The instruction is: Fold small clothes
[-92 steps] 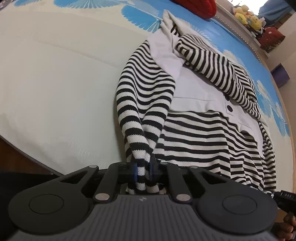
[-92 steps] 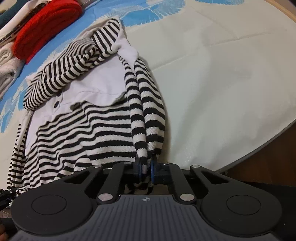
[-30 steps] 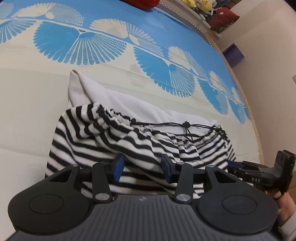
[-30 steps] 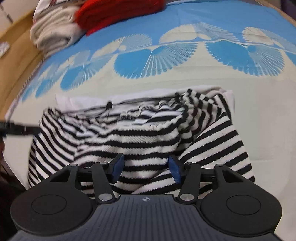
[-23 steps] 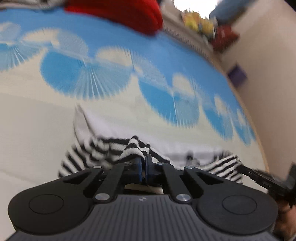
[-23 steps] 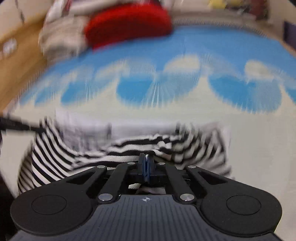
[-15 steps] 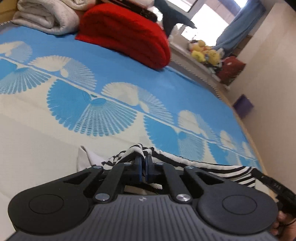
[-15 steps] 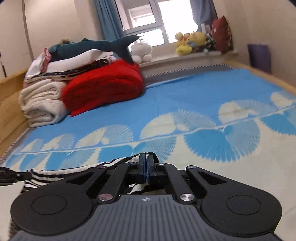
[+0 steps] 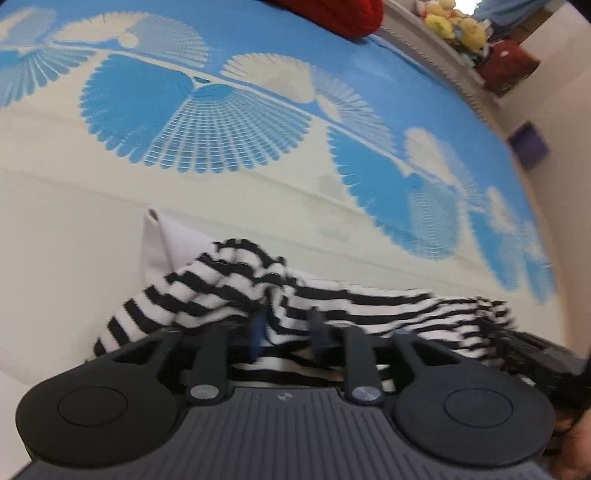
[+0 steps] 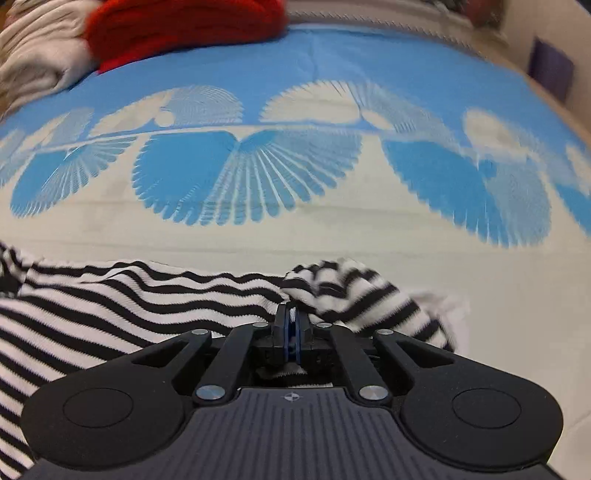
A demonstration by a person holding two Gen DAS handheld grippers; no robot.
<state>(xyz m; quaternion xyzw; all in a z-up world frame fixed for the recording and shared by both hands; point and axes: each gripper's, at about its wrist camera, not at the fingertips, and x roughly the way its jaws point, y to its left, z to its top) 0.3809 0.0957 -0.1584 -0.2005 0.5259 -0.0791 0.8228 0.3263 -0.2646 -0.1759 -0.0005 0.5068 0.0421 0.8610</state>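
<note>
Striped garment (image 9: 229, 295) lies bunched on the bed (image 9: 74, 221); left gripper (image 9: 284, 332), jaws just parted, straddles its fabric; right gripper (image 10: 291, 325) pinches a fold at 6 o'clock.

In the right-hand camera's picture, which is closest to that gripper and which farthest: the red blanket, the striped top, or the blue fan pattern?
1. Striped top: pinched in the right gripper, spreading left.
2. Blue fan pattern: printed on the bed cover, mid-picture.
3. Red blanket: farthest, at the top left.
</note>
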